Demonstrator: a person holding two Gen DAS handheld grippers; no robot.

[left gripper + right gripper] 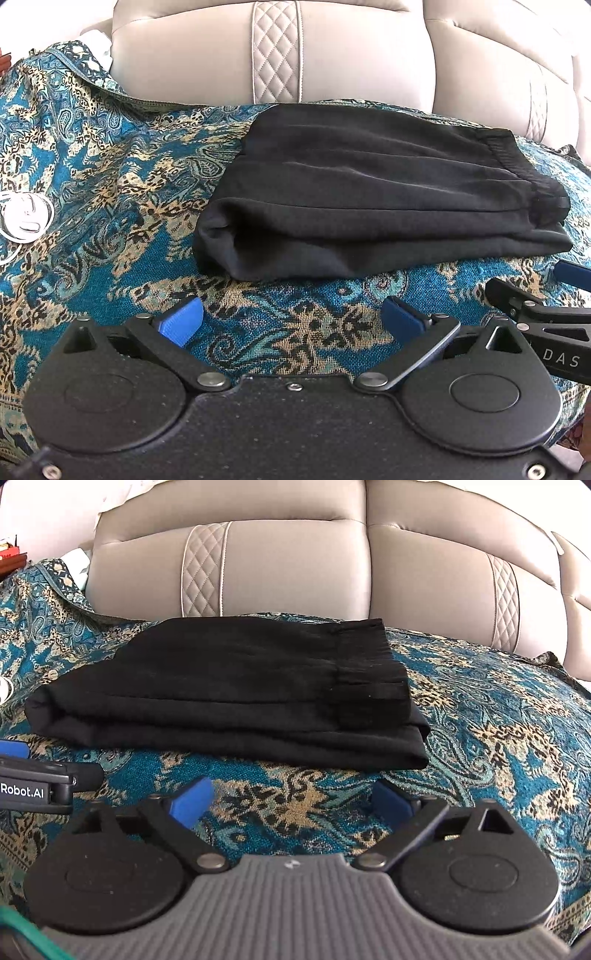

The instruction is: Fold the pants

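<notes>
Black pants [376, 192] lie folded into a thick rectangle on a teal and gold patterned cloth [110, 177], with the elastic waistband on the right side. They also show in the right wrist view [229, 694]. My left gripper [291, 319] is open and empty, a little in front of the pants' near edge. My right gripper [293, 801] is open and empty, also just in front of the pants. Each gripper shows at the edge of the other's view: the right one [546, 306] and the left one [40, 779].
A beige leather sofa back [295, 565] with quilted strips rises right behind the patterned cloth [498, 716]. A white round object [24, 218] lies on the cloth at the far left. The cloth extends on both sides of the pants.
</notes>
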